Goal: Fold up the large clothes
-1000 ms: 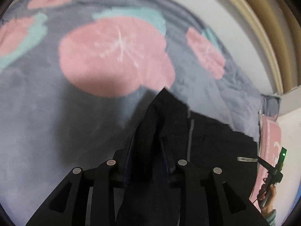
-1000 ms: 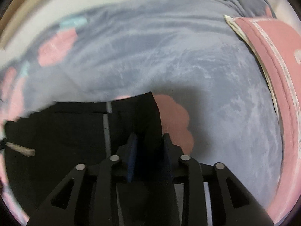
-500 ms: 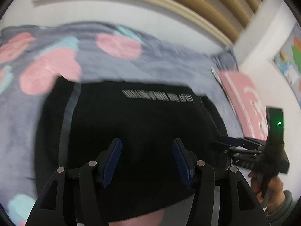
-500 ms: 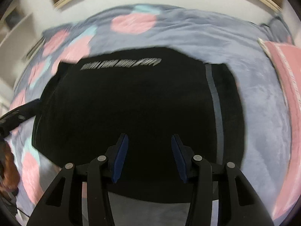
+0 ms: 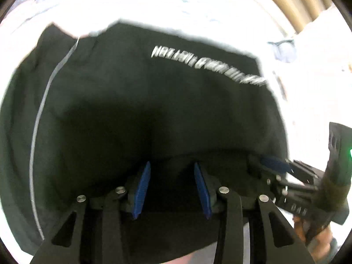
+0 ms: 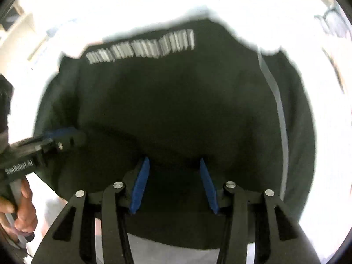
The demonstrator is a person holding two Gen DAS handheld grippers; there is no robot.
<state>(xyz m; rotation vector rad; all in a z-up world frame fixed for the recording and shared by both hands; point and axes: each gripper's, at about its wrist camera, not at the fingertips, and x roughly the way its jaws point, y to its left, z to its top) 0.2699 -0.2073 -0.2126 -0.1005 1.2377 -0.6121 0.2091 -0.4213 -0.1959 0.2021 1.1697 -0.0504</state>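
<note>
A black garment (image 5: 154, 114) with white lettering and a grey side stripe lies folded and flat on the bed, filling both views (image 6: 176, 110). My left gripper (image 5: 171, 167) is open and empty, its blue pads (image 5: 140, 189) just above the garment's near edge. My right gripper (image 6: 173, 162) is open and empty too, over the same near edge. Each gripper shows in the other's view: the right one (image 5: 272, 162) at the right, the left one (image 6: 61, 134) at the left, both close to the fabric.
The bedding (image 5: 132, 2) around the garment is washed out to white by overexposure. A wooden slatted headboard (image 5: 292, 2) curves along the top right. A hand (image 6: 22, 206) holds the left gripper's handle.
Both grippers let go of the garment's corners and opened after laying the fold down. They have since moved closer and lower over the garment; the image has overexposed.
</note>
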